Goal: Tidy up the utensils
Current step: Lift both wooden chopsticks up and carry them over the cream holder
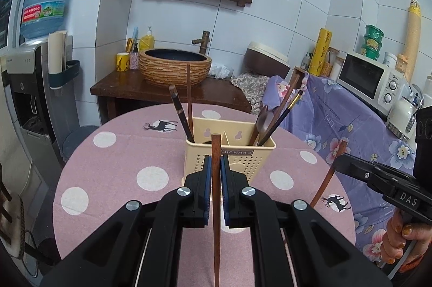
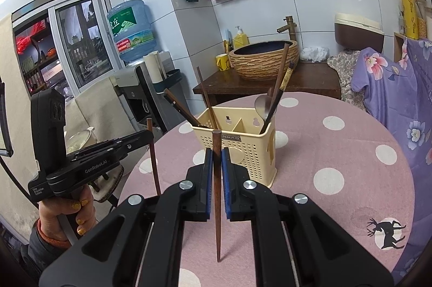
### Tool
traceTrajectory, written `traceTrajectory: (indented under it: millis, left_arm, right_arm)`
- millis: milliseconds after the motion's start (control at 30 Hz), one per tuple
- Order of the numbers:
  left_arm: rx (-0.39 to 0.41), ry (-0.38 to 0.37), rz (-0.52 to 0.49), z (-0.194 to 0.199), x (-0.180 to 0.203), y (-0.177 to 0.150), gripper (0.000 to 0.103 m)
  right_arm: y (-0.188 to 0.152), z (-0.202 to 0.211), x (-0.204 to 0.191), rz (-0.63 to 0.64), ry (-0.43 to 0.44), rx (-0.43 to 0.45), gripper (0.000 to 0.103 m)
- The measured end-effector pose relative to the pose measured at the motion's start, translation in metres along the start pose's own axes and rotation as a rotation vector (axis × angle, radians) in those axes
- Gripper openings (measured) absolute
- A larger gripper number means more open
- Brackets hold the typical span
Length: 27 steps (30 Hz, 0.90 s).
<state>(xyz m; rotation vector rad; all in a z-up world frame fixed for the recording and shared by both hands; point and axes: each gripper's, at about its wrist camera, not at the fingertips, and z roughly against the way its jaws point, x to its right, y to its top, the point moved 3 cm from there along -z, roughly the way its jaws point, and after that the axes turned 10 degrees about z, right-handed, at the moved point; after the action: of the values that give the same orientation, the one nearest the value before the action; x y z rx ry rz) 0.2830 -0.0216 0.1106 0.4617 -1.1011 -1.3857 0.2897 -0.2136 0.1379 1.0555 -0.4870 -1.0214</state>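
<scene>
Pink cloth with white dots covers the round table [image 1: 113, 152], and behind it a tiled kitchen wall carries a shelf of bottles.

Left tongs [image 1: 215, 165] are pressed together on a brown chopstick [image 1: 216, 206], which stands nearly upright between the blue pads, its blunt end up and its lower part running down out of the picture. Right tongs [image 2: 216, 160] pinch a second chopstick [image 2: 216, 206] in the same way; its pointed tip hangs free above the cloth (it does not seem to touch). Each tool is also seen from the other camera, at the side, with the stick held off the table.

Just beyond both tongs stands the cream caddy [image 1: 235, 154], a perforated box with a divider. Its left part already holds two chopsticks [image 1: 181, 114], and its right part holds a spoon [image 2: 263, 105] together with more chopsticks [image 1: 283, 109].

I judge the task to be well along: most utensils are already sorted in the caddy, and no loose one is visible on the cloth. What is left, as far as I can see, is to put these two held sticks into a compartment with the other chopsticks and release them.
</scene>
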Motion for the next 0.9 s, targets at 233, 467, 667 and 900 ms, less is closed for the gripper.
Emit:
traceTrajectory:
  millis: [233,467,667,900]
  left_arm:
    - [0.042,-0.025,-0.009,0.009,0.016,0.033,0.008]
    - [0.167,-0.014,-0.009,0.027,0.041,0.104,0.008]
    - [0.302,0.063,0.0,0.027,0.062,0.163,0.008]
    - [0.381,0.158,0.027,-0.016,0.068,0.177,0.008]
  right_arm:
    - [0.035,0.004,-0.001,0.035,-0.01,0.026,0.008]
    - [0.104,0.022,0.01,0.028,-0.048,0.095,0.007]
    - [0.162,0.033,0.025,-0.003,-0.13,0.187,0.008]
    - [0.177,0.013,0.039,-0.016,-0.226,0.22,0.008]
